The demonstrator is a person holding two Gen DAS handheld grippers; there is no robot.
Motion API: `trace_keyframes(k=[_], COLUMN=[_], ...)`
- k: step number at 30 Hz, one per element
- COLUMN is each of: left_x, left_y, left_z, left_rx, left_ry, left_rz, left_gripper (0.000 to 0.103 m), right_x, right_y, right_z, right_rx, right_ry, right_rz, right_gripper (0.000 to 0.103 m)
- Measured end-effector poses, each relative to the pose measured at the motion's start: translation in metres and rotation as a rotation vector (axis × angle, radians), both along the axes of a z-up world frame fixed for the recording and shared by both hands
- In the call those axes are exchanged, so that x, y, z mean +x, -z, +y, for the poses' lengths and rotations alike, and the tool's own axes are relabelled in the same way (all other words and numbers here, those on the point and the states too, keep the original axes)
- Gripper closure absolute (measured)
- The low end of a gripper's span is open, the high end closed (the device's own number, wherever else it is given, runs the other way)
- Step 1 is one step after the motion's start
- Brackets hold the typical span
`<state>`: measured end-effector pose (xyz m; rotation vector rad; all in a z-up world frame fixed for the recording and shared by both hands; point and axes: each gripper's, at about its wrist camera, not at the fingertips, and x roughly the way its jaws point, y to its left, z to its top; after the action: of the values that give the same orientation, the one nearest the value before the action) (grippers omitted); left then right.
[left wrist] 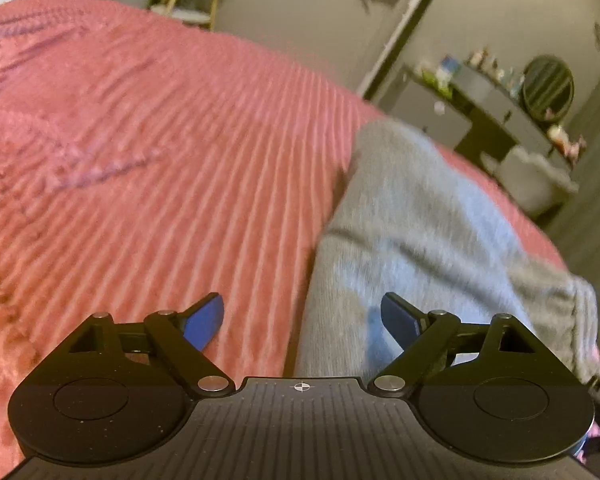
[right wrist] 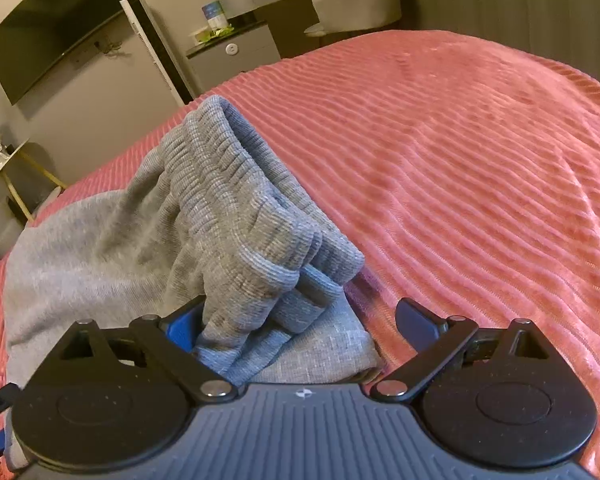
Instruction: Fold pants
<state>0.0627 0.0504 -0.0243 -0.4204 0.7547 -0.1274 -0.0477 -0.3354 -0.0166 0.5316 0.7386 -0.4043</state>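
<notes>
Grey knit pants (left wrist: 416, 232) lie on a pink ribbed bedspread (left wrist: 160, 160). In the left wrist view my left gripper (left wrist: 302, 316) is open, its blue pads wide apart, with the pants' edge running between them; the view is blurred. In the right wrist view the pants (right wrist: 112, 248) lie bunched, with the ribbed elastic waistband (right wrist: 244, 208) folded over on top. My right gripper (right wrist: 300, 320) is open, and the waistband end sits between its fingers, draped against the left blue pad (right wrist: 180, 332). The right finger is over the bedspread (right wrist: 480, 160).
The bed ends beyond the pants. Past it stand a dresser with small items (left wrist: 496, 96), a round mirror (left wrist: 548, 88), a white chair (right wrist: 360, 0), a wall TV (right wrist: 52, 28) and a gold-legged side table (right wrist: 12, 168).
</notes>
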Motion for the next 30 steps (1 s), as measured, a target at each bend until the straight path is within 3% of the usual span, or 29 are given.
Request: trace_keyframes(k=[4,10,13,17,19,23,27,30], left_x=[-0.006,-0.005,0.009,0.04,0.055,0.081,0.09,0.088], left_y=[-0.012,-0.042,-0.049,-0.047,-0.04,-0.016,-0.013,-0.024], left_z=[0.0,-0.045,-0.082,-0.122,-0.137,-0.151,-0.14,-0.127], left_rx=[-0.027,-0.019,0.046,0.172,0.239,0.48,0.496,0.549], left_ry=[0.01,0.247,0.408,0.5,0.501,0.404,0.394,0.302], left_rz=[-0.057,-0.105,-0.098,-0.084,-0.07,-0.024,-0.037,-0.035], left_gripper=[0.013,0.013,0.013,0.013,0.013,0.018,0.018,0.021], right_x=[0.005,0.006,0.006,0.006,0.006,0.006,0.008,0.008], right_y=[-0.001,0.007,0.009,0.011,0.011,0.012,0.015,0.016], right_z=[0.003,-0.006,-0.007,-0.006,-0.006,-0.007,-0.009,-0.011], right_rx=[0.006,0.072,0.076,0.069,0.067,0.076,0.078,0.086], right_ry=[0.02,0.003,0.006,0.007,0.007,0.006,-0.002,-0.003], right_rz=[0.002,-0.005,-0.014,-0.022,-0.025,-0.033,-0.039,-0.043], right_gripper=[0.006,0.006,0.006,0.006,0.006,0.006,0.005,0.005])
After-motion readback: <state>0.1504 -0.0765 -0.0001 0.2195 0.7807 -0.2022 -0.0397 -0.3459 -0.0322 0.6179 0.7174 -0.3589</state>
